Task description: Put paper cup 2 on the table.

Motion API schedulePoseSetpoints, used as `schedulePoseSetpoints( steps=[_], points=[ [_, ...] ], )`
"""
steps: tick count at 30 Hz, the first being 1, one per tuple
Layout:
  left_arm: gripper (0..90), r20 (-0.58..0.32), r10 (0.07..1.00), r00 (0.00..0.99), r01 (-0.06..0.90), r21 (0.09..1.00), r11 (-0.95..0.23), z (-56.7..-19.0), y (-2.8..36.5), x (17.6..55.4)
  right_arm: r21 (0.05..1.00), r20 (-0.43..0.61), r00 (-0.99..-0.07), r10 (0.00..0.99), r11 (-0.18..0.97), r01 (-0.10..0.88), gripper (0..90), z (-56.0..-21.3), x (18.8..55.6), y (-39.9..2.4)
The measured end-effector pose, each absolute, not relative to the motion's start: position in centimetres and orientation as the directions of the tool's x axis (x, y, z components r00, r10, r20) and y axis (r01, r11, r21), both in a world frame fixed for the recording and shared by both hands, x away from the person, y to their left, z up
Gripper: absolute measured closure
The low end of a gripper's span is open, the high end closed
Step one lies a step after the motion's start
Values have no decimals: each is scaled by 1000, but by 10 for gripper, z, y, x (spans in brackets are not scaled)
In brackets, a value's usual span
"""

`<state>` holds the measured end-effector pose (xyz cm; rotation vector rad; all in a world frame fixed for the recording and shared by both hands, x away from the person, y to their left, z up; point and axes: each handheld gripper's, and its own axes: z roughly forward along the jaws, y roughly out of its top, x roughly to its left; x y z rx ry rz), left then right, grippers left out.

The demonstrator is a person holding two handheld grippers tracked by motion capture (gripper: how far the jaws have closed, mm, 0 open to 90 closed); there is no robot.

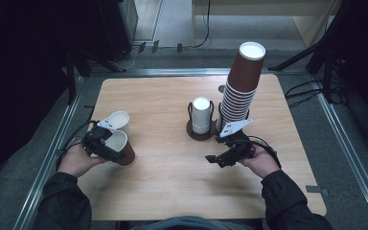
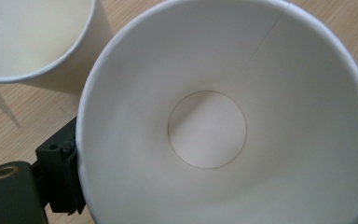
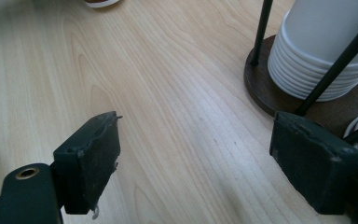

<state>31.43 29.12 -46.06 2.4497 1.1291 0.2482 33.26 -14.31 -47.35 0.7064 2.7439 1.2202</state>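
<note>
— Where do we have the brown cup (image 1: 123, 148) right now?

— At the left edge of the table (image 1: 172, 191), with our left gripper (image 1: 106, 148) around it. From above, the cup leans, its white mouth turned up and toward our hand. In the left gripper view we look straight down into it, to the round bottom of the cup (image 2: 207, 129), and one black jaw sits against the outside of its wall at the lower left.

— So is it clamped?

— We read it as gripped: the jaws stand wide, with the cup between them and the one jaw we see touching its side. The other jaw is hidden behind the rim.

— And the pale cup (image 1: 119, 120)?

— Just beside the brown one, on the far side of it, standing on the wood. In the left gripper view its rim (image 2: 37, 42) fills the upper left corner, close to our cup.

— Our right side?

— The right gripper (image 1: 219, 159) is in front of the cup holder (image 1: 200, 134), its jaws apart with bare wood between them. The white stack (image 3: 326, 51) in the holder lies ahead and to the right in the right gripper view. The tall brown stack (image 1: 242, 86) stands just behind that hand.
</note>
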Motion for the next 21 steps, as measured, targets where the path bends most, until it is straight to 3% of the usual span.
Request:
schedulePoseSetpoints(
  steps=[9, 21],
  points=[
    [65, 28, 749, 662, 667, 433, -606, -461, 287, 315, 722, 125, -887, 444, 573, 388, 163, -474, 334, -142],
    [0, 2, 724, 690, 654, 428, -624, -462, 277, 316, 720, 131, -883, 452, 568, 398, 164, -474, 334, -143]
  ],
)
